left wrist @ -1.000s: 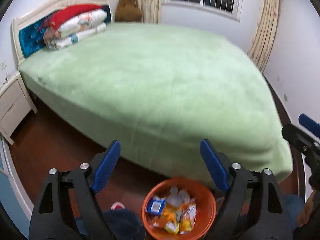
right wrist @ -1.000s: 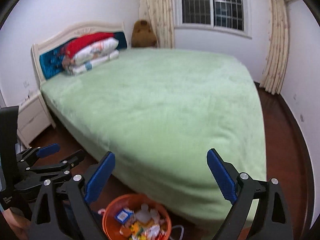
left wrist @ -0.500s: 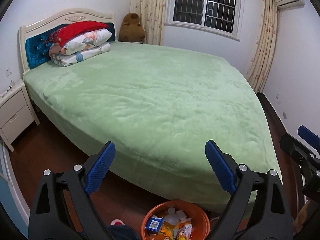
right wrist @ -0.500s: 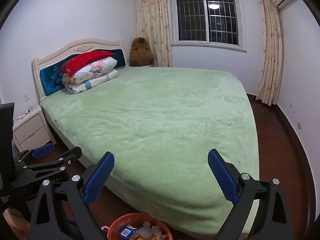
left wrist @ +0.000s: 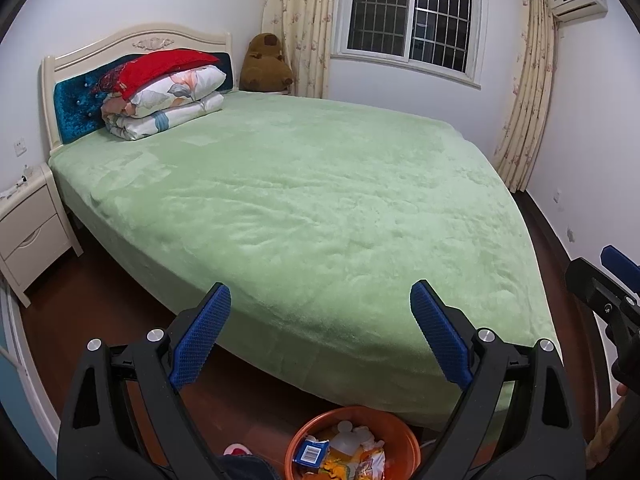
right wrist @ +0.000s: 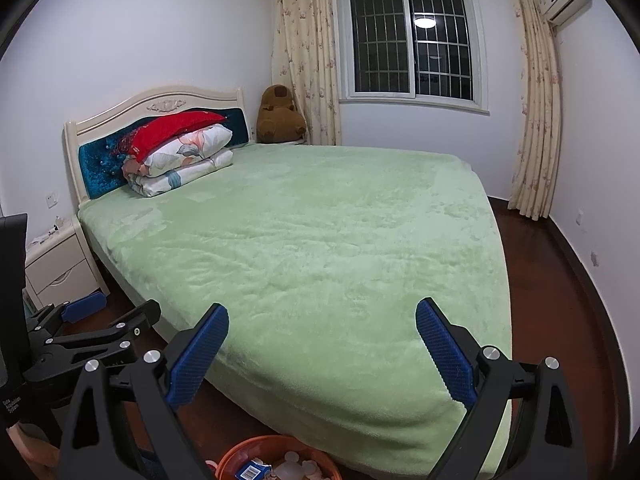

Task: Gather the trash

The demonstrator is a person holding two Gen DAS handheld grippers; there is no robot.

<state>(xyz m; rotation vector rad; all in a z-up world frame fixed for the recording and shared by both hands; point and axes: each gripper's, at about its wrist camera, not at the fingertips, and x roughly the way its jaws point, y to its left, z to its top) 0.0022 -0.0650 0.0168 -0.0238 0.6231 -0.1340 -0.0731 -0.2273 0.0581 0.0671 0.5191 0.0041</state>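
Only left wrist shows yellow wrappers (left wrist: 340,462) in bin (left wrist: 404,438).

The bed (left wrist: 320,208) carries a plain light-green plush cover, a cream headboard (left wrist: 136,42) with a deep-blue tufted panel, and a stack of a red pillow (left wrist: 160,68) over white quilts (left wrist: 176,100) printed with orange and grey-blue flowers. The basin (left wrist: 400,432) on the dark red-brown floor (left wrist: 80,300) is orange and contains wrappers in yellow, orange, white and blue; each gripper is black with blue textured pads (left wrist: 200,336). The plush toy (left wrist: 266,64) is brown, the curtains (left wrist: 300,28) are cream with a small pink floral print, the nightstand (left wrist: 32,224) is cream, and the walls are white.
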